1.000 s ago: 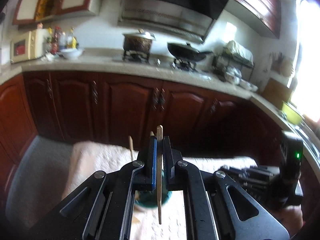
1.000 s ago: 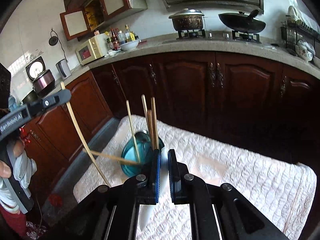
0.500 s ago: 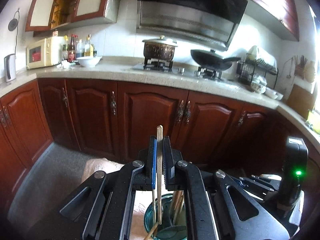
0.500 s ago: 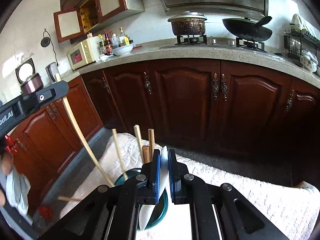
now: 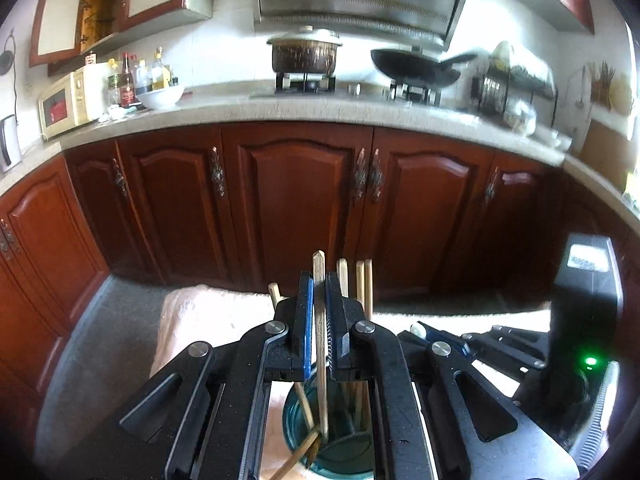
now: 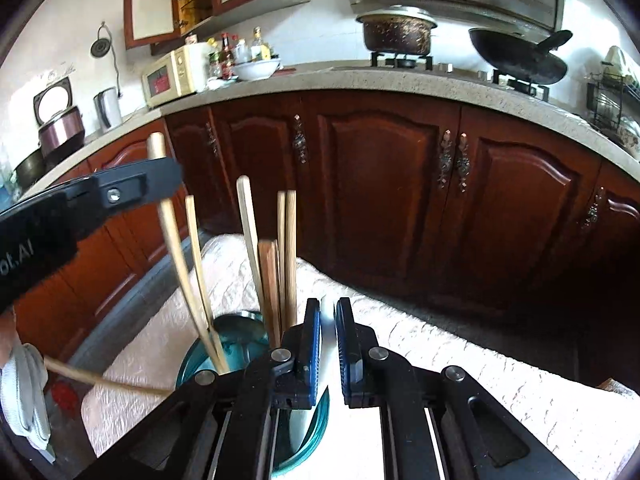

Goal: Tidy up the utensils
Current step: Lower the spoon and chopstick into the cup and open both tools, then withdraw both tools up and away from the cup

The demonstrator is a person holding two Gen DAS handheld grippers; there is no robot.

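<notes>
My left gripper (image 5: pixel 319 284) is shut on a wooden chopstick (image 5: pixel 320 320) whose lower end reaches down into the teal glass cup (image 5: pixel 344 456). Several other chopsticks (image 5: pixel 362 280) stand in that cup. In the right wrist view my right gripper (image 6: pixel 328 308) is shut on a white spoon (image 6: pixel 327 344), held upright right beside the cup (image 6: pixel 236 328), over its right rim. The left gripper (image 6: pixel 160 178) comes in from the upper left with its chopstick (image 6: pixel 176 248) slanting into the cup. The right gripper (image 5: pixel 420 330) shows at the right of the left wrist view.
The cup stands on a white quilted cloth (image 6: pixel 480 380) over a table. One chopstick (image 6: pixel 100 378) sticks out slantwise at the cup's left. Dark red cabinets (image 6: pixel 380 184) and a counter with a pot (image 6: pixel 396 32) and a wok (image 6: pixel 516 56) lie behind. A hand (image 6: pixel 8 340) is at lower left.
Both grippers have sunk towards the cup. The left chopstick's lower end has gone down into it, and the spoon has come down close beside the standing chopsticks.
</notes>
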